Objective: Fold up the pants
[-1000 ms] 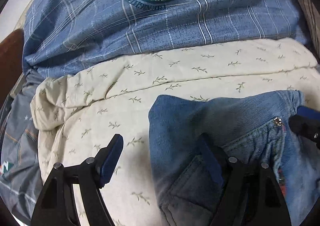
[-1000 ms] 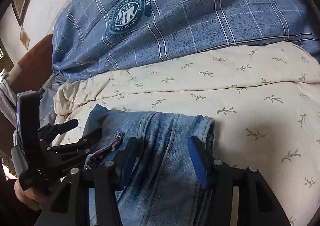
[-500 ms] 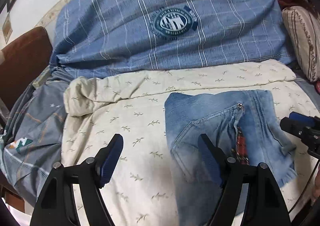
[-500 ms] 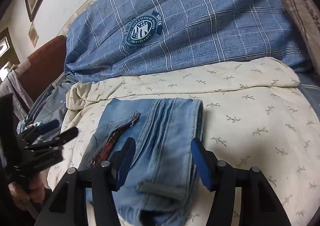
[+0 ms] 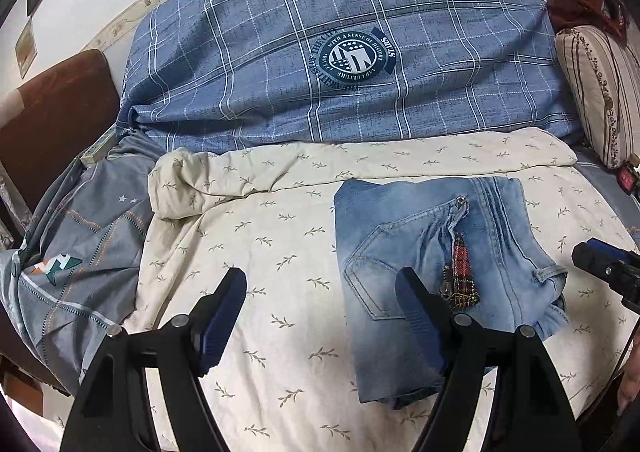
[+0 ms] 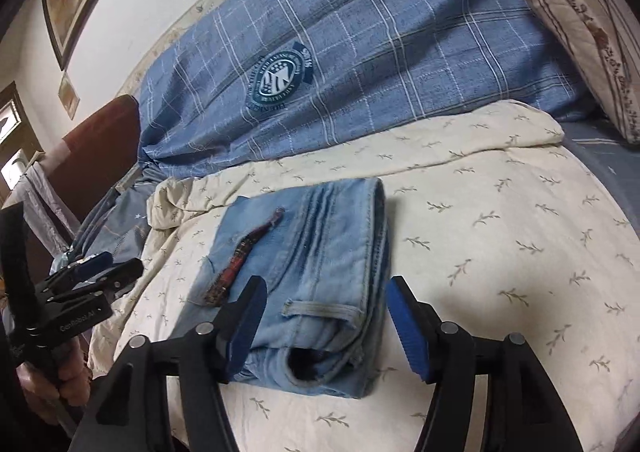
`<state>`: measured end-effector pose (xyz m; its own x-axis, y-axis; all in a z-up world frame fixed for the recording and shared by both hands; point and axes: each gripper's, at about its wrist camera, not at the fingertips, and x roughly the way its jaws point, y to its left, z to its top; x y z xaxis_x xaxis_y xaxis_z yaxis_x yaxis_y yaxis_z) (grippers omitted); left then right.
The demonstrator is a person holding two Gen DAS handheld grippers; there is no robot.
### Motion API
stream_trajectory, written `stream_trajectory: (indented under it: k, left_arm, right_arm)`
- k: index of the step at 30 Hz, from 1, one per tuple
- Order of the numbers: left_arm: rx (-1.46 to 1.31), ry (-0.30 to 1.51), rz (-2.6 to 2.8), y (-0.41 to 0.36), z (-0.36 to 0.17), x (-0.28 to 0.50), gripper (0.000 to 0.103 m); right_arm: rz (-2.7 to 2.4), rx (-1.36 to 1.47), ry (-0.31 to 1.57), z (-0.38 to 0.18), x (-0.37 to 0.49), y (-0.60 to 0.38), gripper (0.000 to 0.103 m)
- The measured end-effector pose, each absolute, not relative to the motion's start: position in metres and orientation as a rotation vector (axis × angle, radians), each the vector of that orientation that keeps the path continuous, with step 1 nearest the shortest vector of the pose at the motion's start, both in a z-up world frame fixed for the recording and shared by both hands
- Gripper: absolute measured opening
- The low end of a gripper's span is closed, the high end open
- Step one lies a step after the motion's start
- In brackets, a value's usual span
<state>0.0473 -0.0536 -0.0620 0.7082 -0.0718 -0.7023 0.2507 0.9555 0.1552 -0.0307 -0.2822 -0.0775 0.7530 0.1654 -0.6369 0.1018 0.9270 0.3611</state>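
Note:
Light blue jeans (image 5: 436,272) lie folded into a compact rectangle on the cream leaf-print blanket (image 5: 280,252), with a red plaid strip by the open fly. In the right wrist view the folded jeans (image 6: 320,264) lie just ahead of the fingers. My left gripper (image 5: 320,316) is open and empty, raised above the blanket to the left of the jeans. My right gripper (image 6: 324,316) is open and empty above the near end of the jeans. The left gripper also shows at the left edge of the right wrist view (image 6: 96,268).
A blue plaid duvet (image 5: 340,63) is bunched along the wall behind the blanket. A striped pillow (image 5: 600,91) lies at the right. A grey sheet (image 5: 72,252) and a brown headboard (image 5: 52,119) are at the left.
Both grippers have pulled back and up from the jeans, which now lie folded and untouched on the blanket. Both stay open.

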Motion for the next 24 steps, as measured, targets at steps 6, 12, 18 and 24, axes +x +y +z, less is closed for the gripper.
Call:
stream_trajectory:
  k: [6, 12, 18, 24]
  left_arm:
    - [0.243, 0.795, -0.177, -0.057, -0.074, 0.057, 0.078]
    - [0.203, 0.889, -0.209, -0.055, -0.099, 0.076, 0.079]
    - [0.158, 0.949, -0.276, -0.050, -0.121, 0.094, 0.079]
    - [0.112, 0.956, -0.370, -0.049, -0.127, 0.105, 0.079]
  right_arm:
    - [0.015, 0.426, 0.746, -0.085, -0.028, -0.296, 0.067]
    - [0.018, 0.462, 0.770, -0.091, -0.022, -0.301, 0.069]
    - [0.016, 0.522, 0.800, -0.102, -0.012, -0.308, 0.069]
    - [0.024, 0.556, 0.819, -0.110, -0.004, -0.312, 0.069]
